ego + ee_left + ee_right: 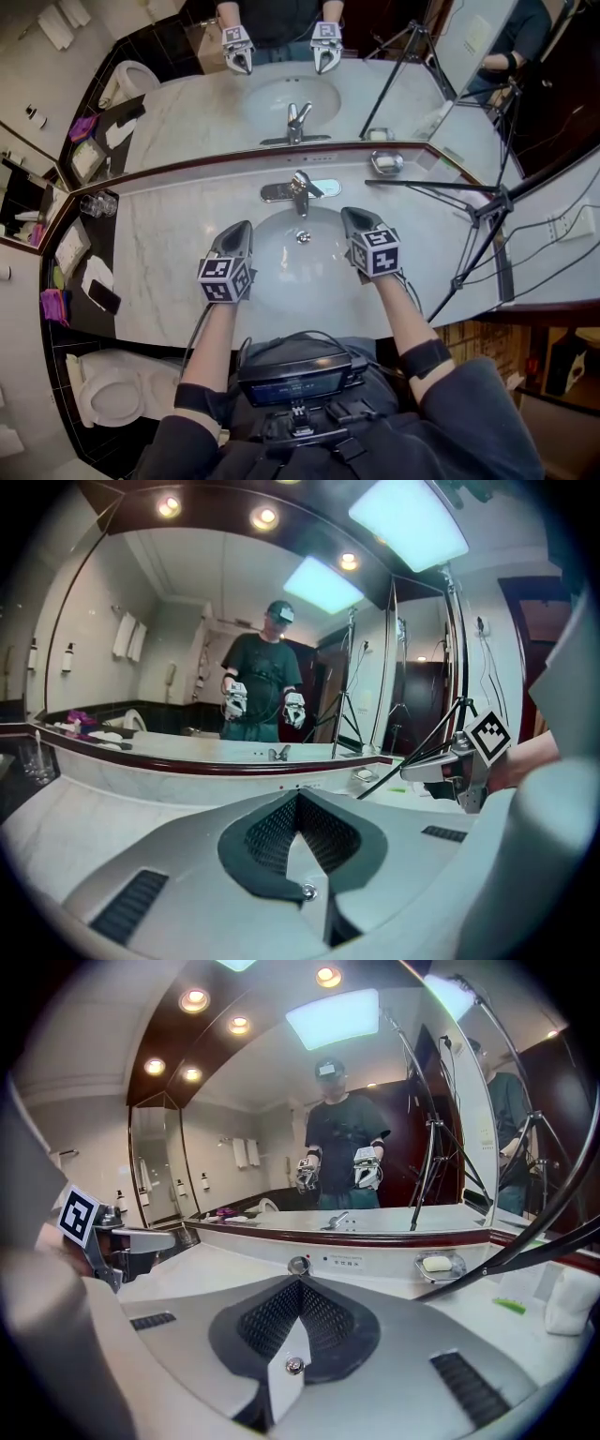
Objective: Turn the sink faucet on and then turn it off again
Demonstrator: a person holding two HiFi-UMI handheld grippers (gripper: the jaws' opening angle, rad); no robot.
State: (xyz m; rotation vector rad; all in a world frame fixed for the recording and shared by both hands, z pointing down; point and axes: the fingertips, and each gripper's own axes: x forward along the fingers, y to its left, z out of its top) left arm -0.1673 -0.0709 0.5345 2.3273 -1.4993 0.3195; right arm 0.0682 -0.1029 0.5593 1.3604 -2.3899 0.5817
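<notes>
Both left gripper [246,227] and right gripper [350,216] jaws together, empty; faucet [300,194] spout points toward basin [272,261]

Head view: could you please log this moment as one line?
left gripper: jaws shut, empty | right gripper: jaws shut, empty | faucet: untouched | both grippers above sink

The faucet [300,190] stands behind the basin [281,270], a soap dish [385,162] to its right, the mirror [187,103] behind.

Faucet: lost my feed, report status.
Left tongs and right tongs shut, empty, flanking basin. Faucet untouched, no stream seen. Nothing between.
</notes>
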